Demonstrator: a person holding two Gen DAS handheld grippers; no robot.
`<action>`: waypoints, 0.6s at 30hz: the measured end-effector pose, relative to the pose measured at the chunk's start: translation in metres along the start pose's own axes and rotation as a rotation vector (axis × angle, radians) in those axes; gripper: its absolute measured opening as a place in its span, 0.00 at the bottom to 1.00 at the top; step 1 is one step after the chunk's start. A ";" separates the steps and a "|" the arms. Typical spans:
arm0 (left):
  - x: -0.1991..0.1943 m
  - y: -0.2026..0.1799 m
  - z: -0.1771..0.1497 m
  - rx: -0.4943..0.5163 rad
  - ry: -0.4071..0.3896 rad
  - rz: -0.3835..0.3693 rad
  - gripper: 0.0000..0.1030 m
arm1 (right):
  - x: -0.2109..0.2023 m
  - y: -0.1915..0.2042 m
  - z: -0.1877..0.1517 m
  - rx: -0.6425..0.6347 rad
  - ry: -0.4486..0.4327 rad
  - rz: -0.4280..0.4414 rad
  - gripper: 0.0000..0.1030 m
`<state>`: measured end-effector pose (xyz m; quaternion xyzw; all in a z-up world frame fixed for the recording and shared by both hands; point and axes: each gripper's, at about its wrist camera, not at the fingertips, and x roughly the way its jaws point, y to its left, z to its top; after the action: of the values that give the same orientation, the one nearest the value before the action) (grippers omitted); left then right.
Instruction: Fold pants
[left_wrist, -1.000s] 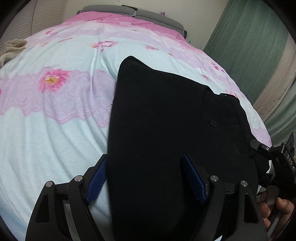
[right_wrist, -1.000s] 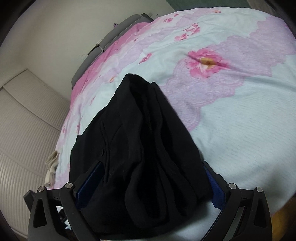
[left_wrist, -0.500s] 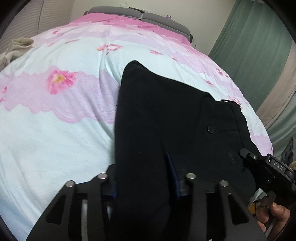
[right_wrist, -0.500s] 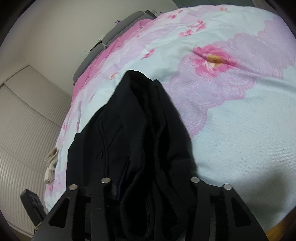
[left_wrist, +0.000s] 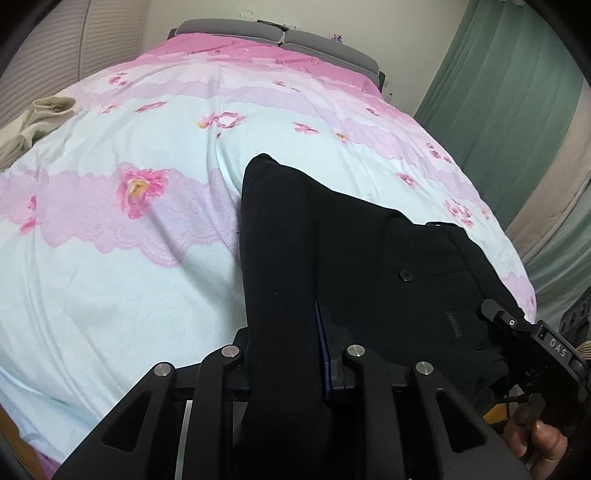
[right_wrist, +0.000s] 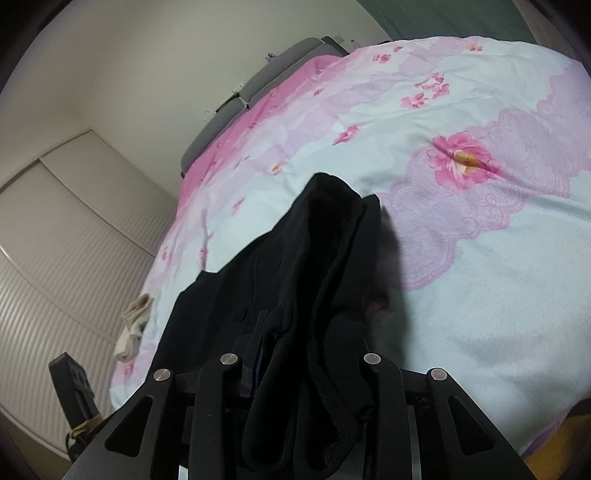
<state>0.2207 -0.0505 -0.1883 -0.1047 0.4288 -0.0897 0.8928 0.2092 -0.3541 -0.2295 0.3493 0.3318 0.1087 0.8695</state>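
1. Both claws are closing on the near edge of the black pants (left_wrist: 332, 258), which lie on the bed (left_wrist: 129, 295): left claw (left_wrist: 284, 350), right claw (right_wrist: 303, 354).
2. The lift should stay level, both grips firm, so the carried fold lands square.

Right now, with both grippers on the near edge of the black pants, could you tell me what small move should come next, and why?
Probably lift and carry that edge toward the far end. The left gripper and right gripper are closing, black pants bunched between their fingers, the rest flat on the floral bedspread.
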 end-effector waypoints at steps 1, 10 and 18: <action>-0.002 -0.001 0.000 0.004 -0.004 0.001 0.21 | -0.001 0.001 0.000 0.001 0.002 0.002 0.30; -0.045 0.010 0.019 0.030 -0.078 0.010 0.18 | -0.019 0.037 -0.003 -0.049 -0.012 0.060 0.29; -0.098 0.040 0.056 0.020 -0.198 0.018 0.18 | -0.031 0.105 0.012 -0.146 -0.056 0.127 0.29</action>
<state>0.2067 0.0187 -0.0918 -0.1002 0.3384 -0.0752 0.9326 0.1979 -0.2972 -0.1360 0.3080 0.2756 0.1777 0.8931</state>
